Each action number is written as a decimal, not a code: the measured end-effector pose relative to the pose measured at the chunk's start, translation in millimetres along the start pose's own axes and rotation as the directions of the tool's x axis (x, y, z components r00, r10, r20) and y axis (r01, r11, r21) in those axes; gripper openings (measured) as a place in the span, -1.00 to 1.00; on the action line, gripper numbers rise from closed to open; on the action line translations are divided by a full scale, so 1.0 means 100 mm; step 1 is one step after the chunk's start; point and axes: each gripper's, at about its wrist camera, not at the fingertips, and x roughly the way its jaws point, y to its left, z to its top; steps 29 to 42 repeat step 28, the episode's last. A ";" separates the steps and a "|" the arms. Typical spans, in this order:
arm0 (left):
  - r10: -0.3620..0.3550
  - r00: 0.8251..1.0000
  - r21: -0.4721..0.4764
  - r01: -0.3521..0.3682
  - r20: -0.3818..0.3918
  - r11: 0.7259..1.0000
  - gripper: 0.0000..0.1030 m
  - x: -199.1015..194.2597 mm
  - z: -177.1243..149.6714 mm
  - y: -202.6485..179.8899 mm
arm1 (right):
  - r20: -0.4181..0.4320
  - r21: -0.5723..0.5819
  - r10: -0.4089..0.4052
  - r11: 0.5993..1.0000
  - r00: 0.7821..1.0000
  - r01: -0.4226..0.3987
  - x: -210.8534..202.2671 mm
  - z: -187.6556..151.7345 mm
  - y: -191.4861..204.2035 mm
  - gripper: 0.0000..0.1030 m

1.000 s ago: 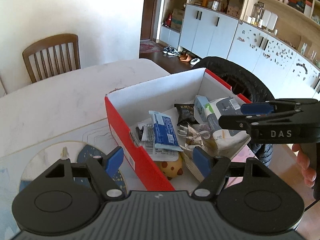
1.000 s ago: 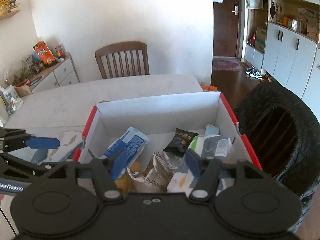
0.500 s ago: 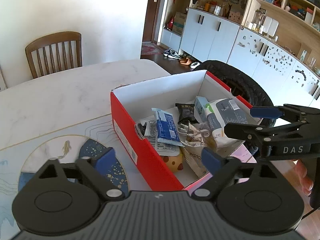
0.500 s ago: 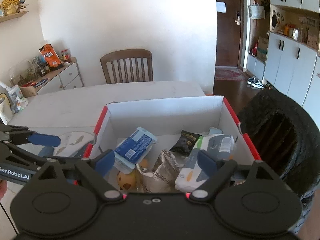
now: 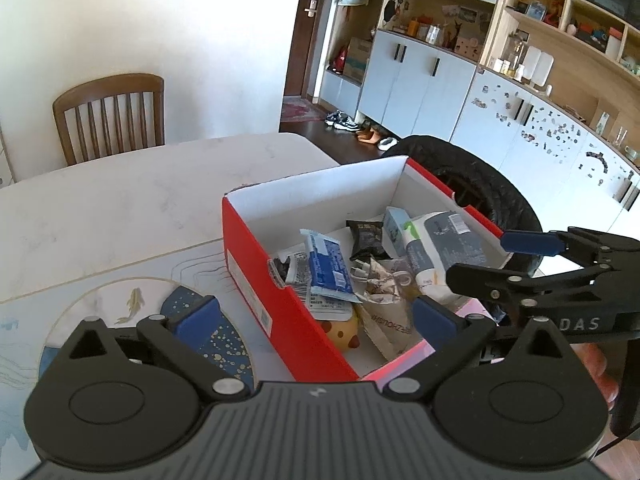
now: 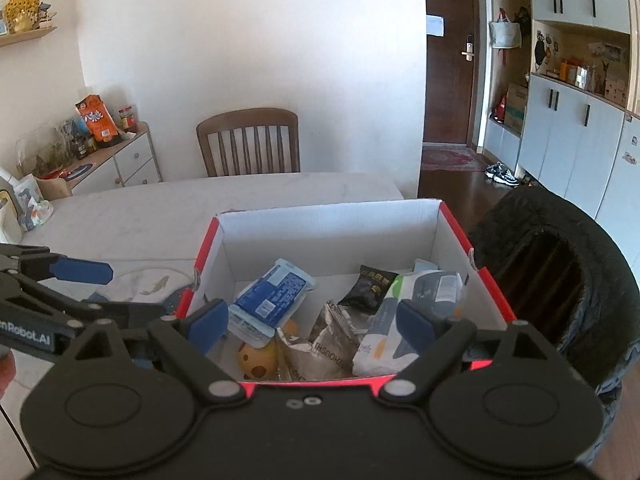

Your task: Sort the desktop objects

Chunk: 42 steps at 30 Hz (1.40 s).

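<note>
White wall (image 6: 248,40), wooden chair (image 6: 248,142), pale cabinets (image 5: 420,80), dark floor (image 6: 460,180)

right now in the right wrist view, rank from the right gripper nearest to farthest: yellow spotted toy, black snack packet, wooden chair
1. yellow spotted toy: near end of the red box, just ahead of the right gripper.
2. black snack packet: deeper in the box, right of centre.
3. wooden chair: beyond the table's far edge.

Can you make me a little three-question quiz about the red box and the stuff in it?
1. True or false: both tongs are holding something.
2. Which sits against the right wall of the red box? A) blue packet B) white wipes pack C) yellow toy
3. What colour is the small snack bag near the box's back?

Key: 1 false, left tongs and right tongs are empty. 2 B, the wipes pack. 3 black.
</note>
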 end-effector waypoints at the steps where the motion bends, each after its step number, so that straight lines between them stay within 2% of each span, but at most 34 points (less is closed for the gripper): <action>1: -0.001 1.000 0.001 0.001 -0.001 1.000 1.00 -0.01 0.00 -0.01 | 0.000 0.003 -0.002 1.000 1.000 0.002 -0.01 0.00 0.00 0.76; 8: 0.001 1.000 0.012 -0.001 -0.005 1.000 1.00 -0.07 -0.06 -0.08 | -0.005 0.001 -0.016 1.000 1.000 0.016 -0.05 -0.05 0.04 0.76; 26: 0.038 0.999 0.004 -0.038 -0.015 0.999 1.00 -0.13 -0.13 0.02 | -0.027 0.023 -0.037 0.999 0.999 0.037 -0.08 -0.15 0.11 0.76; 42: 0.033 0.999 0.007 -0.033 -0.016 0.999 1.00 -0.14 -0.14 0.05 | -0.028 0.023 -0.039 0.999 0.999 0.039 -0.07 -0.15 0.14 0.76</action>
